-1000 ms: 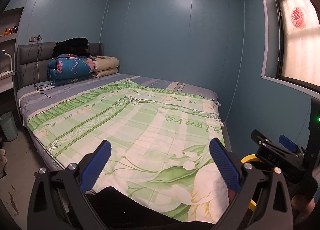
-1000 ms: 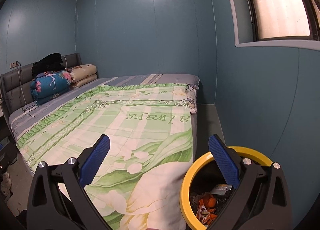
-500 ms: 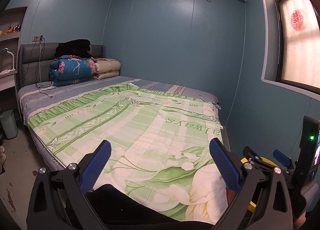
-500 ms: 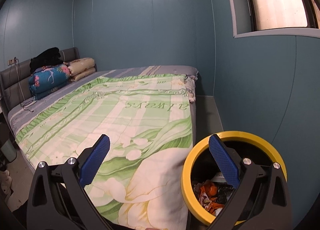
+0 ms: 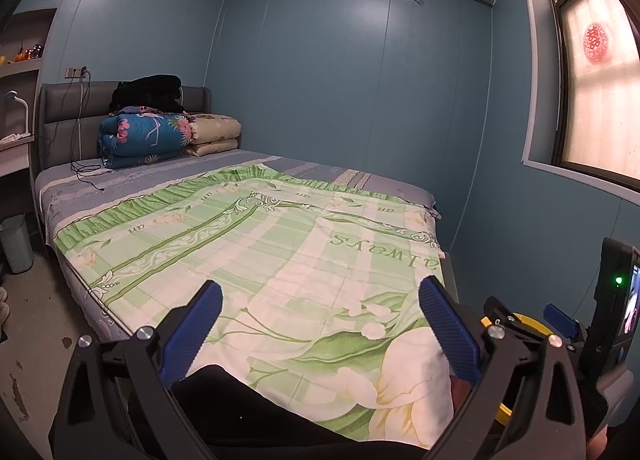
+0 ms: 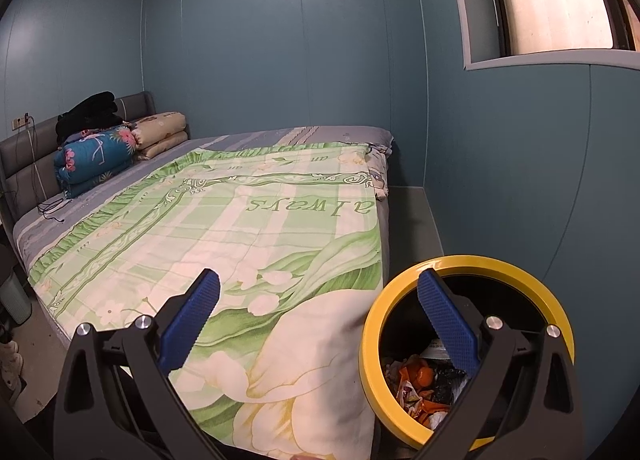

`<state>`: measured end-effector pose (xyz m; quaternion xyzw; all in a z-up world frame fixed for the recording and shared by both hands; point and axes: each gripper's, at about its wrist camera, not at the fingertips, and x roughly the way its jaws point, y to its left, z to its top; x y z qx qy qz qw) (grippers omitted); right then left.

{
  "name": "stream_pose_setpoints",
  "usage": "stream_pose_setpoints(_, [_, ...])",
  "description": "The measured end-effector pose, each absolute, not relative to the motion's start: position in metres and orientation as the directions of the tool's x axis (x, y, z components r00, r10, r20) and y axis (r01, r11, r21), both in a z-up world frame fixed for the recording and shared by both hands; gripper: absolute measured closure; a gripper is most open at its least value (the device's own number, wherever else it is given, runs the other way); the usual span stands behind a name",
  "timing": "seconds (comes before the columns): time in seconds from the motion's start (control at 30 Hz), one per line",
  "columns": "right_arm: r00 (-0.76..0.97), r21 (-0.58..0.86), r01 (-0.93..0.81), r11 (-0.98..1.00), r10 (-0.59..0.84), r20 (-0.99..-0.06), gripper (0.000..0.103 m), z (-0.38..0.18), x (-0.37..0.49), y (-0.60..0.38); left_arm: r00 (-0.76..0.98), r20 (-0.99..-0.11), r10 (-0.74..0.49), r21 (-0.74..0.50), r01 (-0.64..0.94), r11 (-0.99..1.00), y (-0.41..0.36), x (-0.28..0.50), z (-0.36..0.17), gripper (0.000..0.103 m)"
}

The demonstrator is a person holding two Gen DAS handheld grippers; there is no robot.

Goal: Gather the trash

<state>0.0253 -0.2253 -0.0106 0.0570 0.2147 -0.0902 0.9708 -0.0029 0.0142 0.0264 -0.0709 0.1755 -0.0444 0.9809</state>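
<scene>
A yellow-rimmed trash bin (image 6: 516,272) stands on the floor at the bed's near right corner. It holds orange peel and wrappers (image 6: 420,380). My right gripper (image 6: 320,316) is open and empty; its right finger is over the bin's mouth. My left gripper (image 5: 320,324) is open and empty above the foot of the bed. In the left wrist view a bit of the bin's yellow rim (image 5: 528,320) shows at lower right, behind the right gripper's body (image 5: 612,312). No loose trash shows on the bed.
A bed with a green floral quilt (image 5: 280,252) fills the middle. Folded bedding (image 5: 144,136) and a cable (image 5: 86,172) lie by the headboard. A pale bin (image 5: 16,236) stands on the floor at left. Blue walls and a window (image 5: 600,100) close the right side.
Both grippers have tilted and moved slightly, so the bed sits lower in view and more of the yellow bin shows under the right gripper. Both stay open and empty.
</scene>
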Motion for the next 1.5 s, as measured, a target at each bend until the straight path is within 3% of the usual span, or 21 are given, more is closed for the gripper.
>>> stream_pose_setpoints(1.5, [0.885,0.076,0.207,0.975,-0.153,-0.44,0.008,-0.0161,0.0268,-0.2269,0.932,-0.343,-0.118,-0.158,0.067,0.985,0.016,-0.0042,0.0272,0.008])
